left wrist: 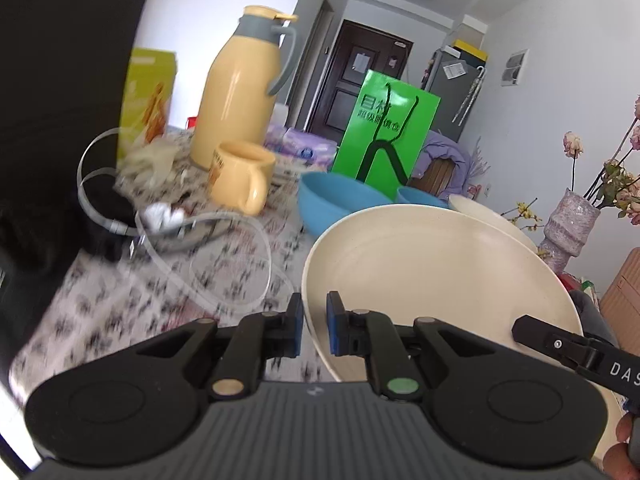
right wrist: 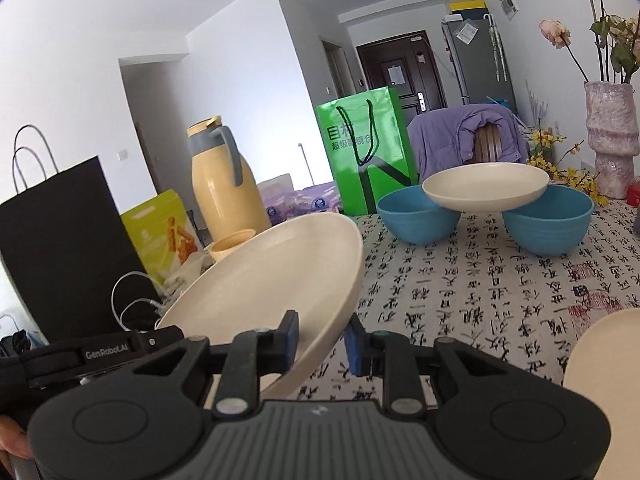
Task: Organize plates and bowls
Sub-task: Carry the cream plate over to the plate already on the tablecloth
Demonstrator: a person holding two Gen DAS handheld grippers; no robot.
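A cream plate (left wrist: 432, 280) is held tilted above the table by both grippers. My left gripper (left wrist: 315, 326) is shut on its left rim. My right gripper (right wrist: 323, 340) is shut on the opposite rim of this cream plate (right wrist: 276, 276), and it also shows at the right of the left wrist view (left wrist: 556, 344). A second cream plate (right wrist: 485, 186) rests across two blue bowls, one on the left (right wrist: 418, 216) and one on the right (right wrist: 548, 222). A third cream plate's edge (right wrist: 608, 356) shows at the right.
On the calligraphy tablecloth (right wrist: 500, 280) stand a yellow thermos (left wrist: 240, 92), a yellow mug (left wrist: 242, 176), a green bag (right wrist: 366, 148), a black bag (right wrist: 64, 248), a snack bag (right wrist: 166, 232) and clear tubing (left wrist: 224, 264). A pink vase (right wrist: 610, 140) stands at the far right.
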